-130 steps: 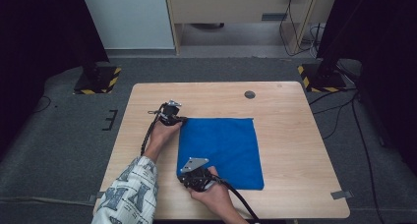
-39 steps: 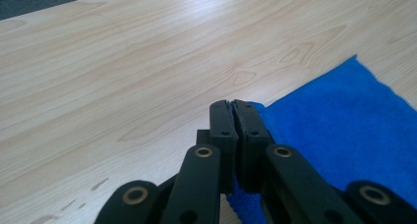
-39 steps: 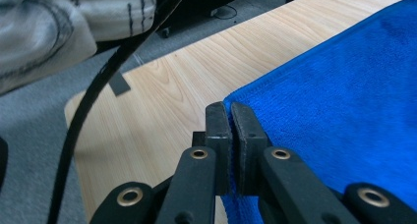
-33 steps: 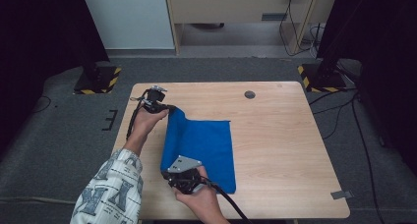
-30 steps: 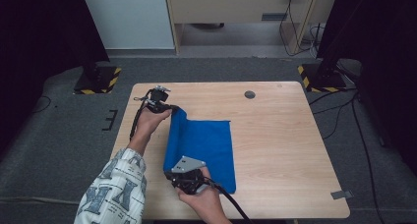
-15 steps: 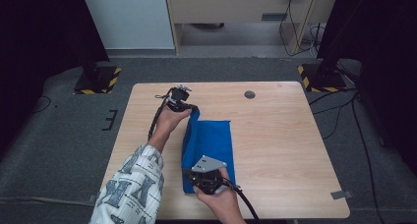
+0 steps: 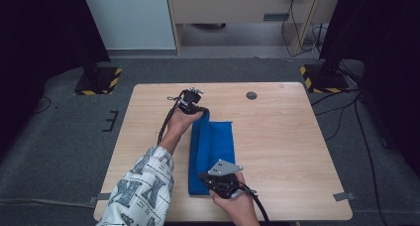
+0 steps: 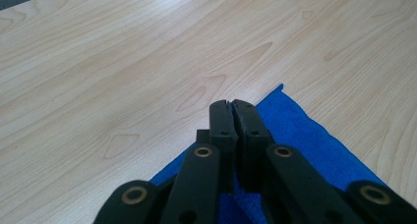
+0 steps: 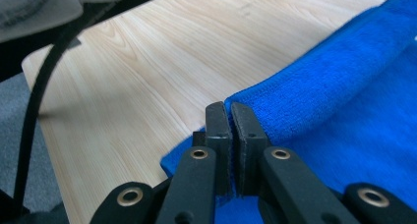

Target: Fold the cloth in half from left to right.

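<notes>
While both grippers carry the fold across, corner slip is the main risk.
Left gripper [image 7: 198, 108] and right gripper [image 7: 214, 179] jaws pinch the blue cloth [image 7: 216, 149] on the table [image 7: 297, 151]; uneven hand travel could skew its edges.

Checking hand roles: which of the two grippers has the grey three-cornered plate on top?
The right gripper, at the blue cloth's near end; the left gripper has none.

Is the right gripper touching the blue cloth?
Touching. The right gripper view shows the right gripper shut on the blue cloth's edge, with fabric pinched between the jaws.
</notes>
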The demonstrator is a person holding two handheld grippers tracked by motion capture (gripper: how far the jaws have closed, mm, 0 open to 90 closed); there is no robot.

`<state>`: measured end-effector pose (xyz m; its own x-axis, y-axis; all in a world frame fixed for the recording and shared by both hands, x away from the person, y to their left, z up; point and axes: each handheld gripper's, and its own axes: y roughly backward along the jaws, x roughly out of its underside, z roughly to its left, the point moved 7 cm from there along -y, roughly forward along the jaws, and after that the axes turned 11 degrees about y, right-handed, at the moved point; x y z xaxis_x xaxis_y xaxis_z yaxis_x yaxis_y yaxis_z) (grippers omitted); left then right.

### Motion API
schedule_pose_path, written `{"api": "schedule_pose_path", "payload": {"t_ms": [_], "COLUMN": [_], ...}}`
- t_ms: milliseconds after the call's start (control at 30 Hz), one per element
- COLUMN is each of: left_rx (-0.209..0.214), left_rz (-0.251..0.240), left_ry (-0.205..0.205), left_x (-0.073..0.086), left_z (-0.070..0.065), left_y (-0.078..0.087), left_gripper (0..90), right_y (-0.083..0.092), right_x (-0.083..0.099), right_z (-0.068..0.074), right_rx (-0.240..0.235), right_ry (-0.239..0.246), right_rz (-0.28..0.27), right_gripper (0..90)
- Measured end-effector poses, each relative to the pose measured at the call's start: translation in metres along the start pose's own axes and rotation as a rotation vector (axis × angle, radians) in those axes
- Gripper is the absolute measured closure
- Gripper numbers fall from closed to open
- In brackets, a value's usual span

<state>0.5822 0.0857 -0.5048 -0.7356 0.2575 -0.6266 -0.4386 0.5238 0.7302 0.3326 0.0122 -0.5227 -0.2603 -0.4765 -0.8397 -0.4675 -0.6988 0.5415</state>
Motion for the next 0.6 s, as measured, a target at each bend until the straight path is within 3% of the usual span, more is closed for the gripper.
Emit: {"api": "schedule_pose_path", "payload": {"t_ms": [600], "left_rx": [0.021], "left_rz": [0.041], "left_ry": [-0.016], "left_x": [0.008], "left_z": [-0.022], "left_y": [-0.029], "left_gripper": [87.2], "right_y": [0.015], "right_x": [0.031], "right_z": [-0.012], "right_rx": [0.002], "right_ry": [-0.026], "right_rz": [0.054], "right_gripper": [87.2]}}
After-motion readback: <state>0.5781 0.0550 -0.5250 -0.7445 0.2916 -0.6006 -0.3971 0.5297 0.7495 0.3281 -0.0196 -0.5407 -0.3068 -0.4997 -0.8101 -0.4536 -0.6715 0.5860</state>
